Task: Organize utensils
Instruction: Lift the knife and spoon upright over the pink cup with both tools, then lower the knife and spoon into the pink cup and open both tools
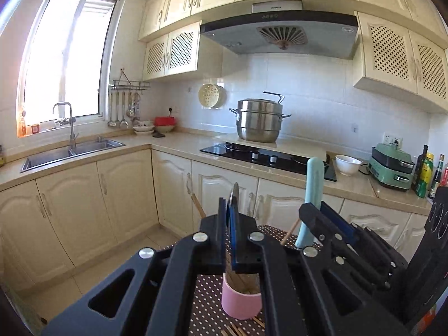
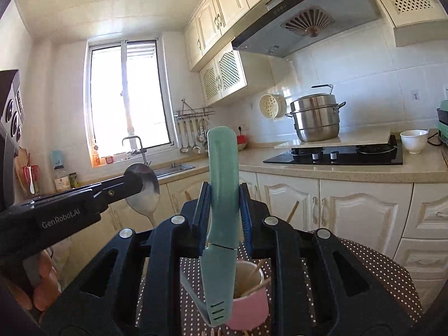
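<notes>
Cream kitchen, dotted tablecloth (image 2: 392,274) below. My right gripper (image 2: 224,204) clamps a teal knife (image 2: 222,196), my left gripper (image 1: 231,215) pinches a steel spoon (image 2: 144,189); both up, mid-transfer. Next: lower into pink cup (image 2: 249,308) near the cloth's edge.

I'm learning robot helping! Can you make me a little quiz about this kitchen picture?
1. True or false: the left gripper holds a metal spoon.
2. What does the right gripper hold? A) fork B) teal sheathed knife C) whisk
3. Fill in: the chopsticks stand in a ____ cup.

Key: 1 true; 2 B; 3 pink.
</notes>
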